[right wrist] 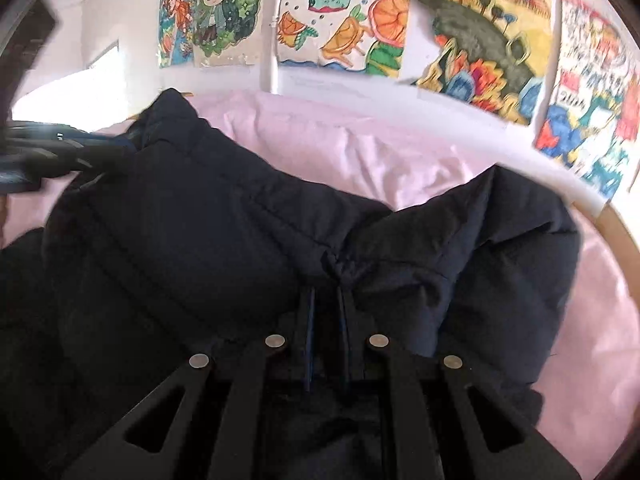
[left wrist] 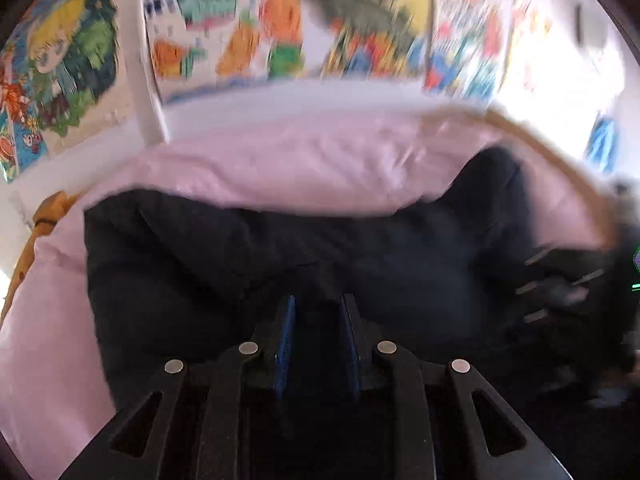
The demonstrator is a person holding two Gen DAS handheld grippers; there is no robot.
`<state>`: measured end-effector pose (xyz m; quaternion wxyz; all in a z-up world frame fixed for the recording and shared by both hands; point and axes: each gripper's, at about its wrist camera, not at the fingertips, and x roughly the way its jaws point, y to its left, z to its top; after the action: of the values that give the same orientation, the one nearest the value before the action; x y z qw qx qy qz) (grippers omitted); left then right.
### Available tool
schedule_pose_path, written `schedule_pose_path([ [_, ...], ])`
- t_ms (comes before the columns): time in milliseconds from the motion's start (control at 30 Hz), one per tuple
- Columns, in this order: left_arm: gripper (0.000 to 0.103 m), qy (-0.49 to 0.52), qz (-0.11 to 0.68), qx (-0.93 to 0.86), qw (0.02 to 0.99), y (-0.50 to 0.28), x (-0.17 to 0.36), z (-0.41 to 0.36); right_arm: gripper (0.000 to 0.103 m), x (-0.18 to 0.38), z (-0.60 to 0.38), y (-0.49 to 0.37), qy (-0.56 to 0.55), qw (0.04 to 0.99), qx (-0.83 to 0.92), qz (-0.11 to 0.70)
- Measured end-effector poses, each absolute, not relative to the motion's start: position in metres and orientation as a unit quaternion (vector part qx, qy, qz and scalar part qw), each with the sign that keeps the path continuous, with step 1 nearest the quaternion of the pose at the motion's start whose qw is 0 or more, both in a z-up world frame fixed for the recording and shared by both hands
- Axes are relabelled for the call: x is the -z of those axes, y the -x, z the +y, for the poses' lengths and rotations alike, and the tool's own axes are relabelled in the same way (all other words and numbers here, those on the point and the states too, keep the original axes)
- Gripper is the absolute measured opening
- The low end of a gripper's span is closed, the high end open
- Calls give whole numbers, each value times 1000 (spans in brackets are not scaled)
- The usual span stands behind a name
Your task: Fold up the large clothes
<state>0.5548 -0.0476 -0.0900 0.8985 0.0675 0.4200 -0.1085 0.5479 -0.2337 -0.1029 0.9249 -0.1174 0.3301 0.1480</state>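
A dark navy puffer jacket (left wrist: 280, 256) lies on a pink bed sheet (left wrist: 280, 160). My left gripper (left wrist: 318, 304) is shut on a fold of the jacket, its blue pads pinching the fabric. The view is motion-blurred. In the right wrist view the jacket (right wrist: 208, 232) is bunched up, and my right gripper (right wrist: 325, 292) is shut on a gathered pinch of its fabric. The left gripper also shows in the right wrist view at the far left (right wrist: 60, 152), at the jacket's edge. The right gripper shows blurred at the right edge of the left wrist view (left wrist: 560, 288).
The pink sheet (right wrist: 400, 148) covers a bed with a wooden rim (right wrist: 624, 240). Colourful children's drawings (right wrist: 340, 28) hang on the white wall behind, with a white post (right wrist: 269, 72) between them. A yellow-brown object (left wrist: 44, 220) sits at the bed's left edge.
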Motion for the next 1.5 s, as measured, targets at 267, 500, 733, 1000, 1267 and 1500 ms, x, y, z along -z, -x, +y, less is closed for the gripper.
schedule_pose_path([
  [267,23,-101,425,102,894,-565,131,-54,7,124,-230,-565,192,915,-124,332],
  [500,22,-87,394,99,910,-557,117,-45,7,115,-238,-570,146,918,-133,343],
  [733,23,-115,380,126,909,-539,118,-42,10,110,-273,-545,113,936,-121,311],
  [1000,24,-148,388,109,903,-547,134,-53,10,130,-251,-551,176,923,-101,327],
  [1267,86,-52,383,104,916,-526,85,-30,77,89,-288,-520,102,942,-116,298],
  [1500,86,-63,409,88,906,-481,27,-32,89,31,-292,-458,127,934,-153,298],
])
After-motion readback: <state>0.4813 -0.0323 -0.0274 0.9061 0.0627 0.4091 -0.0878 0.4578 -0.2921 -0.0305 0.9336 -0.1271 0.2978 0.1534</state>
